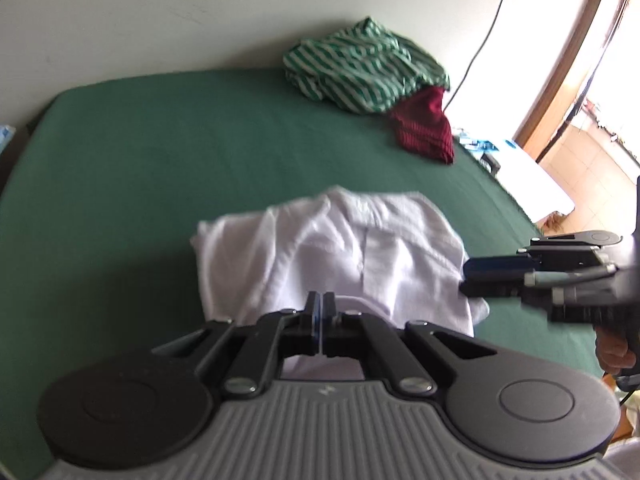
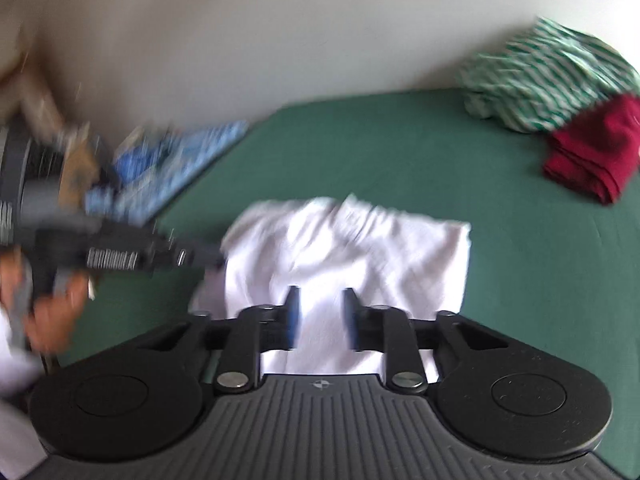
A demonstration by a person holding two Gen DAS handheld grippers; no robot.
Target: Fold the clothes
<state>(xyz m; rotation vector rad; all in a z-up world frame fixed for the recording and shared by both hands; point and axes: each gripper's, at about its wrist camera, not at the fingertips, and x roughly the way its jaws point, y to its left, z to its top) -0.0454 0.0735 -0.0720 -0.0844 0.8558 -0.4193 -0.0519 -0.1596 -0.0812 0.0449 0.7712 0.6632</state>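
I see the white shirt [image 1: 332,256] lying folded on the green sheet [image 1: 160,152], nearer me than the striped garment [image 1: 360,68]. My left gripper [image 1: 322,312] tilts down over its near edge, clenched empty — my right gripper [image 2: 320,312] hovers alongside, jaws parted, nothing gripped.

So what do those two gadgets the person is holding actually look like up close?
They are a matching pair. The left gripper and right gripper each have a grey ribbed body with a small round emblem, two round black discs at the sides, black linkage arms joined by silver screws, and two flat black fingers faced with blue pads. A white sleeve shows at the picture's edge.
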